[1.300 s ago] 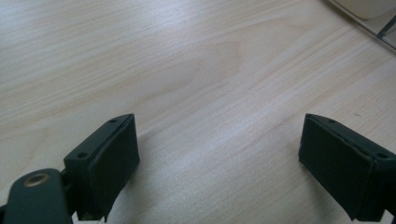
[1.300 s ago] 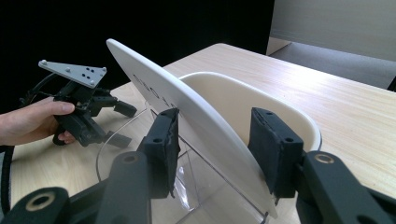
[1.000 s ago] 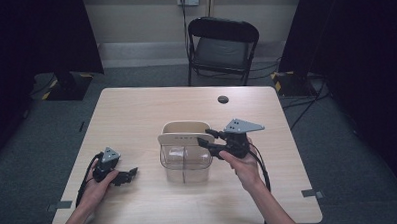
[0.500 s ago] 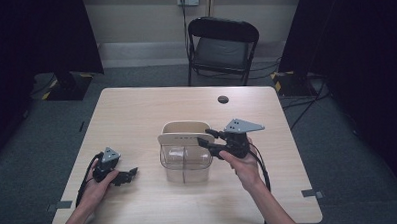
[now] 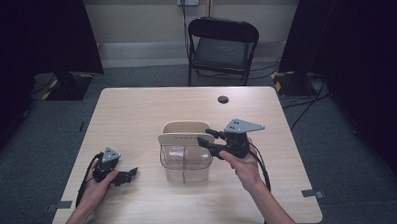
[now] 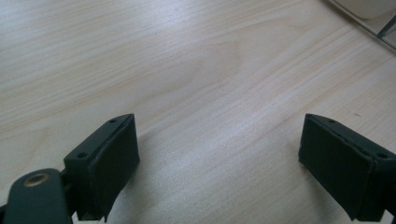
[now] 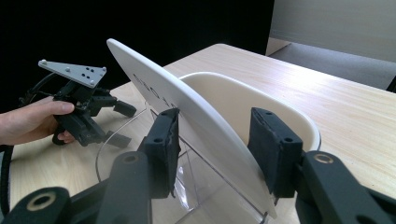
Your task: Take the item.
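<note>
Dark curtains and grey carpet surround one pale wooden counter, with one black folding chair beyond its far edge. High view: one clear plastic container stands near the counter's middle, well inside every edge, with one cream lid tilted across its top. One small black disc lies near the far edge. Wide bare counter lies to the left and behind. The right claw reaches the lid from the right; the left claw rests low on the counter near the front-left edge, well apart from the container.

Left gripper view: the left claw's two jaws stand apart over bare wood, nothing between them.

Right gripper view: the right claw is clamped on the lid, one jaw at each face, above the container. The left hand shows farther off.
</note>
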`<state>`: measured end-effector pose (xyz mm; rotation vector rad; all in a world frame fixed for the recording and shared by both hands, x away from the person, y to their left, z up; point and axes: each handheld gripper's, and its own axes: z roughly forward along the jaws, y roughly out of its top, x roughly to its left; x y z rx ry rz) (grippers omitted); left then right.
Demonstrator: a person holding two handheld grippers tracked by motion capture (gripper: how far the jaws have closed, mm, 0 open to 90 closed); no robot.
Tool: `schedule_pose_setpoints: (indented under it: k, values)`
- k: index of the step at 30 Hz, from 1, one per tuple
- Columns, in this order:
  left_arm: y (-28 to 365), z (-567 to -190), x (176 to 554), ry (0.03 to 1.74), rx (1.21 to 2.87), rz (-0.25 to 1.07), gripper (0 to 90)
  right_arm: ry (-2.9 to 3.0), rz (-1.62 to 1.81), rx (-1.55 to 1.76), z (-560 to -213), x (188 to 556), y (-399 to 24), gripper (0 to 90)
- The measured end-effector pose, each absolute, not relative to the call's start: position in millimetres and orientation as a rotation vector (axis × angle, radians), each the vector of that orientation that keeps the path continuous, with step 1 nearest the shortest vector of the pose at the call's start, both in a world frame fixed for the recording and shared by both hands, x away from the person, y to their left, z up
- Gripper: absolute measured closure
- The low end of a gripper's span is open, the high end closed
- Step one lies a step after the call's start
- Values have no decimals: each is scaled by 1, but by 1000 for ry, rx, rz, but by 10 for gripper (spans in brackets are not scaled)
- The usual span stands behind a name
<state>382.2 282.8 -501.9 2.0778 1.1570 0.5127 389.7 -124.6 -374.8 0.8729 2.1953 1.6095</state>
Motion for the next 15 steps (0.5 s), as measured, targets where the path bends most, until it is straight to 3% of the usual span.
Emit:
schedule_pose_setpoints:
  k: [15]
  values:
    - [283, -502, 382, 1156, 2079, 513, 114, 2193, 1611, 872, -375, 390, -125, 539]
